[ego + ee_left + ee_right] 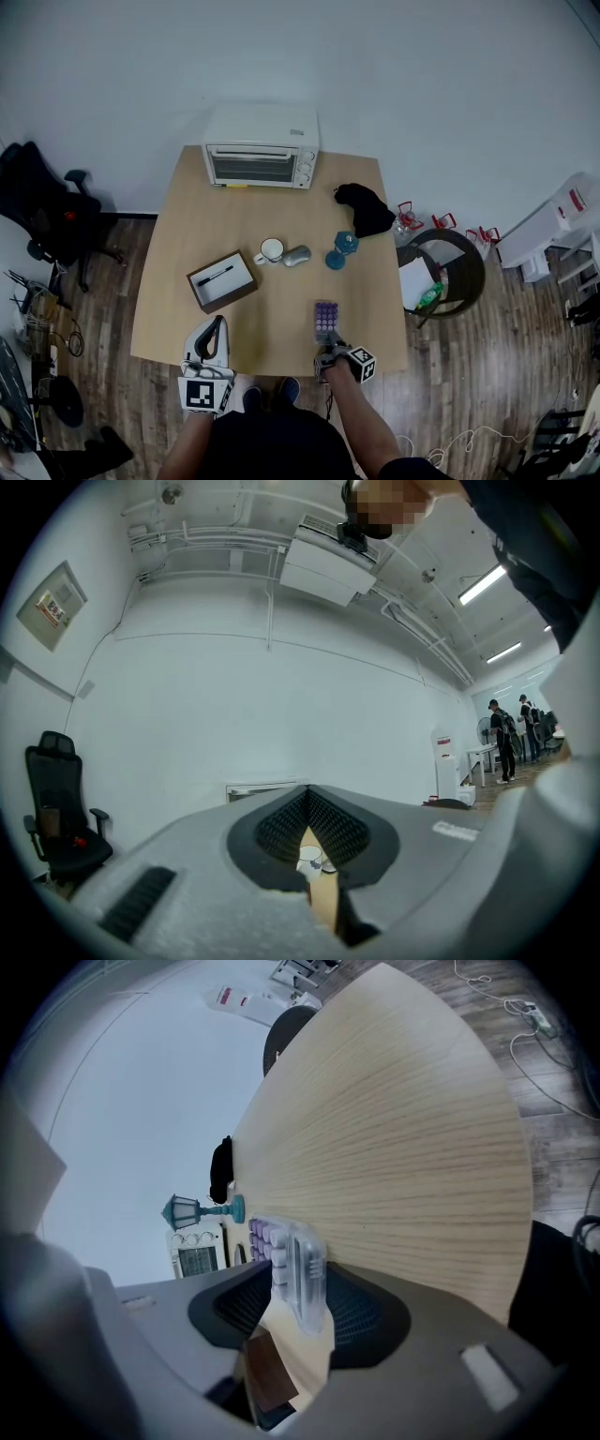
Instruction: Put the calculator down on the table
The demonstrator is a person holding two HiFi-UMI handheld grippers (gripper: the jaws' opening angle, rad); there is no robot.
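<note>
The calculator, clear-cased with purple keys, lies on the wooden table near its front edge, right of centre. My right gripper sits just behind it, tilted down. In the right gripper view the calculator stands between the jaws, resting on the tabletop, with a gap showing beside it; the right gripper is open. My left gripper hovers level at the front left edge of the table. In its own view the left gripper has its tips together and nothing between them.
A white toaster oven stands at the table's back edge. A mug, a grey mouse, a teal lamp figure, a black cloth and a brown box holding a pen occupy the middle. A round chair stands to the right.
</note>
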